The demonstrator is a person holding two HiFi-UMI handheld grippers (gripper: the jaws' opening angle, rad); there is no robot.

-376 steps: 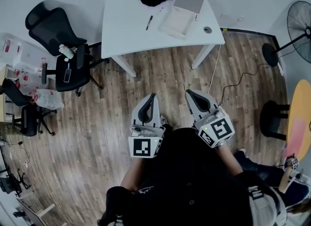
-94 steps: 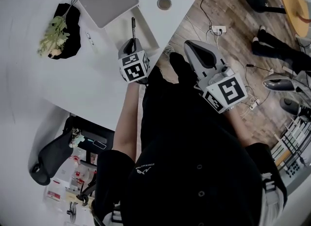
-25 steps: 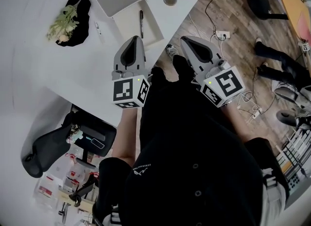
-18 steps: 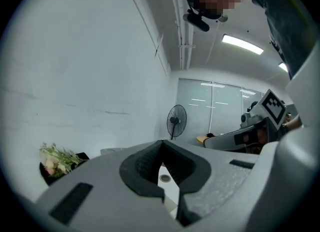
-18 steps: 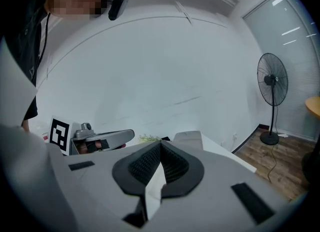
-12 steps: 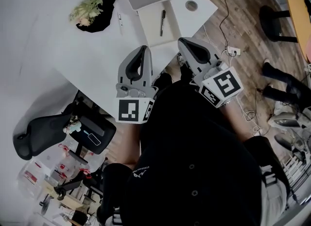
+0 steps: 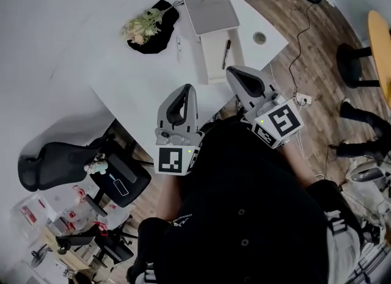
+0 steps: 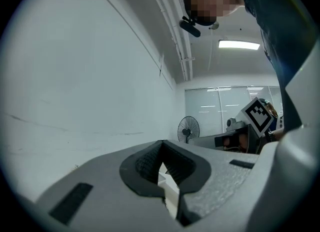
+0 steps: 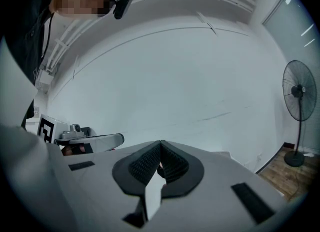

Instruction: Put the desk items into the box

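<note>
Left gripper (image 7: 187,90) and right gripper (image 7: 235,74) are closed and empty; flower bunch (image 7: 145,26) lies on desk (image 7: 131,84) beside box (image 7: 204,64), judged light, soft and fragile, best pinched at the stems.

Open white tabletop (image 7: 137,90) is left free at centre left, ahead of the left claw (image 7: 187,88). Toward the upper centre, passage is narrowed by the open box (image 7: 211,66), its lid (image 7: 211,9) beyond, and a flower bunch (image 7: 144,26) on black cloth (image 7: 157,42) alongside.
</note>
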